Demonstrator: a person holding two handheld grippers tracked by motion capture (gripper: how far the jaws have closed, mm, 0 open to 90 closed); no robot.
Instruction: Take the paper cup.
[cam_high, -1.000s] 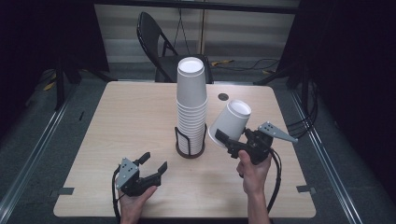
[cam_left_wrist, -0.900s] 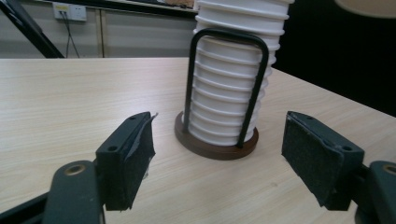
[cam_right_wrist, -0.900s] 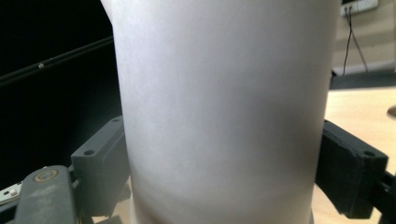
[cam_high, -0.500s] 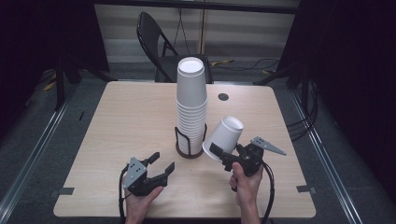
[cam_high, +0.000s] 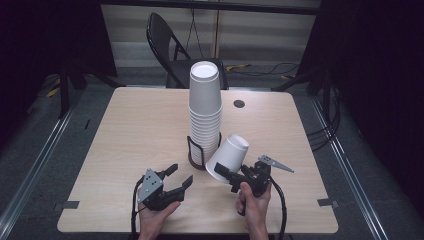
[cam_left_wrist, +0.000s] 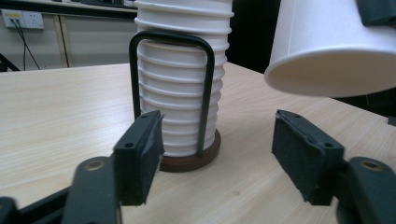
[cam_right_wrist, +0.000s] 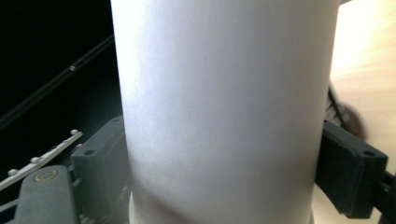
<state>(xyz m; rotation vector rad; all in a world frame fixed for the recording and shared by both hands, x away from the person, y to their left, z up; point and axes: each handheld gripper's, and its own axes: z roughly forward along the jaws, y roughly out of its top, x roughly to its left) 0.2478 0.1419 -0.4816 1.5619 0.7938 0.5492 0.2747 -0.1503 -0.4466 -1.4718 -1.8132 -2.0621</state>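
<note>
The right tool (cam_high: 223, 174) is clamped on a single white paper cup (cam_high: 228, 156), its black pads pressed against the cup's sides near the rim; the cup is lifted off the bench (cam_high: 125, 130), tipped over with its base pointing up and away and its open mouth toward the person. It hangs just beside the tall stack of white paper cups (cam_high: 204, 112), which stands upright in a black wire holder (cam_high: 192, 148) on a round brown base near the middle of the bench. The left tool (cam_high: 177, 178) sits low over the near edge with its jaws spread apart, nothing between them, pointed toward the holder. Behind the bench stands a black folding chair (cam_high: 165, 45)
</note>
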